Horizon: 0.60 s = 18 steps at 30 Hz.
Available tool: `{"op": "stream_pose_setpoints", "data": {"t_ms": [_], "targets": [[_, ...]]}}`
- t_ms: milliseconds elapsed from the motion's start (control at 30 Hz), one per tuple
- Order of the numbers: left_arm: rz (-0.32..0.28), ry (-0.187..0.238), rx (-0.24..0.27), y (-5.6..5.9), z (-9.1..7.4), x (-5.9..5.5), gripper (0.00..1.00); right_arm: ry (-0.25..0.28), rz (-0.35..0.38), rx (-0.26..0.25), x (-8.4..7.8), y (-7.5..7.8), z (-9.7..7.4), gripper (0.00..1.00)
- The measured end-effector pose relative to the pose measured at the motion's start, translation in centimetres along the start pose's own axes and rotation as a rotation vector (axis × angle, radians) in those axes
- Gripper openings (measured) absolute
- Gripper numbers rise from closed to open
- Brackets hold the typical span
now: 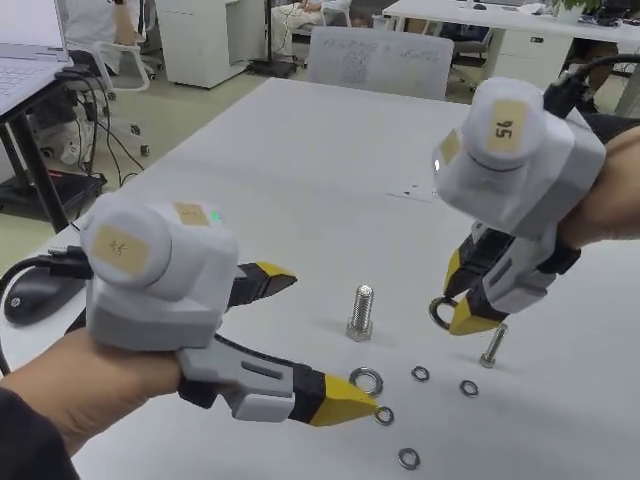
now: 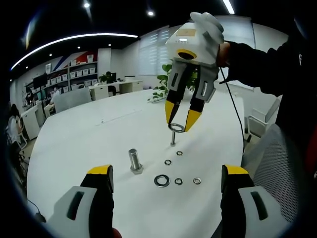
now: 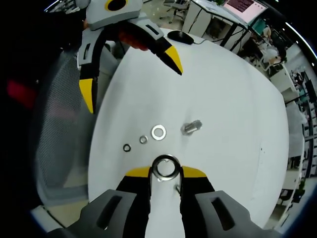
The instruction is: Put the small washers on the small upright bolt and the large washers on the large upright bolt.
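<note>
The large upright bolt (image 1: 361,312) stands mid-table, and the small upright bolt (image 1: 492,346) stands to its right. My right gripper (image 1: 452,318) is shut on a large washer (image 1: 441,313) and holds it in the air just left of and above the small bolt (image 2: 173,138). The held washer (image 3: 165,167) sits between that gripper's yellow tips. Another large washer (image 1: 366,380) lies flat in front of the large bolt, with several small washers (image 1: 420,373) scattered around it. My left gripper (image 1: 332,340) hovers open at the lower left, holding nothing.
A grey mesh chair (image 1: 378,62) stands at the table's far end. A black mouse (image 1: 30,295) with its cable lies near the left edge. A desk with a laptop (image 1: 28,45) stands to the left. The white table (image 1: 300,170) stretches far behind the bolts.
</note>
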State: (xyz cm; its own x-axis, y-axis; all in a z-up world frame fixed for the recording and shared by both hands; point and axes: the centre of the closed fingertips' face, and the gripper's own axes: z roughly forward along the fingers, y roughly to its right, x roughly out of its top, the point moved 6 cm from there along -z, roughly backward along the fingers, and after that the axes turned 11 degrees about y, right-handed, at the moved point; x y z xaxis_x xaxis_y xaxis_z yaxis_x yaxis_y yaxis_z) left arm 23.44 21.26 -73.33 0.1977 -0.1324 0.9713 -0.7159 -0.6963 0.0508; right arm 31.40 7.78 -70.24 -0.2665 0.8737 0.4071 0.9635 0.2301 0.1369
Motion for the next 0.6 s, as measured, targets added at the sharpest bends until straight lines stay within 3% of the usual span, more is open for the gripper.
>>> {"op": "stream_pose_setpoints", "data": {"t_ms": [600], "targets": [[-0.04, 0.042, 0.053, -1.2, -0.4, 0.5, 0.9, 0.014, -0.047, -0.002, 2.7, 2.3, 0.4, 0.2]]}}
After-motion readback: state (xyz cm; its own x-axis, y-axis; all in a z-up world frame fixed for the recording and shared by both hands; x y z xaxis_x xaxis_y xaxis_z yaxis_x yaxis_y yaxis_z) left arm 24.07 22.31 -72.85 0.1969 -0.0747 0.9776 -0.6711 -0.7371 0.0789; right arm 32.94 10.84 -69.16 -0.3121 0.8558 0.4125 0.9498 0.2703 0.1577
